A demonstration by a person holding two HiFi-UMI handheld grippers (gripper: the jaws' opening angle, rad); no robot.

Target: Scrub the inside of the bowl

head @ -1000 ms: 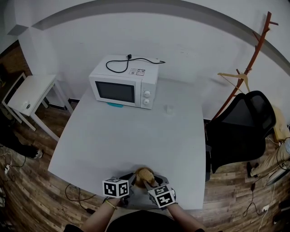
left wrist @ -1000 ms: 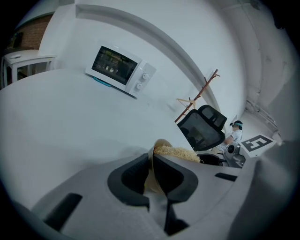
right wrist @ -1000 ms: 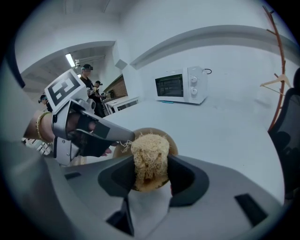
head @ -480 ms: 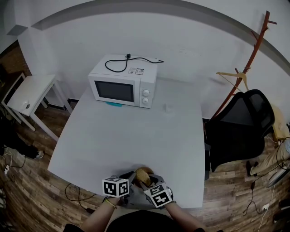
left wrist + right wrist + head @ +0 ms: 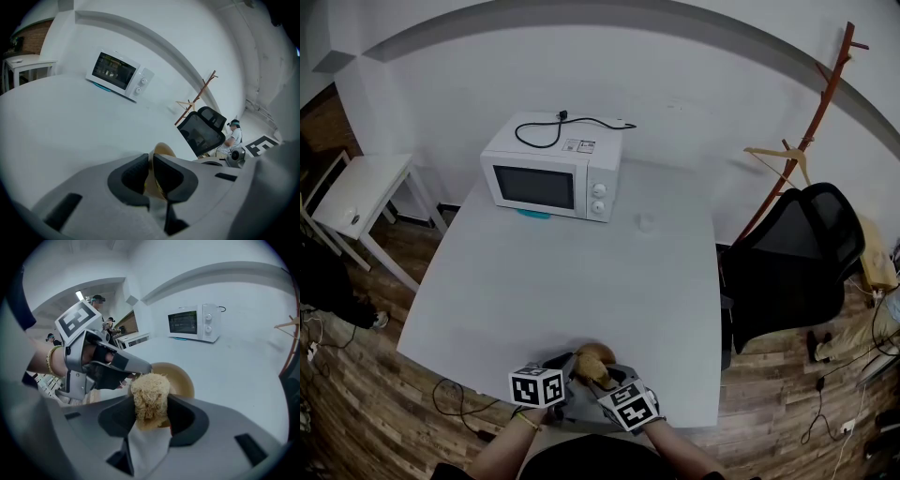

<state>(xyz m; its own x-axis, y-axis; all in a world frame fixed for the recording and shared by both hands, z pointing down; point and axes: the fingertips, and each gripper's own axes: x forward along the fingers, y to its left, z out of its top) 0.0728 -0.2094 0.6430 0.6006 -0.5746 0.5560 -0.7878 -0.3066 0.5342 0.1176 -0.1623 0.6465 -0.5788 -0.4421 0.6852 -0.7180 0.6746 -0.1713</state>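
A tan bowl (image 5: 182, 379) sits at the near edge of the white table (image 5: 572, 281), seen in the head view as a brownish shape (image 5: 592, 355) between the two marker cubes. My left gripper (image 5: 151, 172) is shut on the bowl's rim (image 5: 160, 151), one pad inside and one outside; the right gripper view shows it (image 5: 138, 368) at the bowl's left edge. My right gripper (image 5: 151, 414) is shut on a pale fibrous scrubber (image 5: 150, 394), which stands just over the near side of the bowl. Most of the bowl's inside is hidden behind the scrubber.
A white microwave (image 5: 551, 175) with a black cord on top stands at the table's far side, a small clear cup (image 5: 647, 223) to its right. A black office chair (image 5: 795, 264) and a wooden coat stand (image 5: 814, 122) are at the right, a white side table (image 5: 354, 195) at the left.
The right gripper with the scrubber has shifted slightly left over the bowl. The left gripper keeps its hold on the rim.
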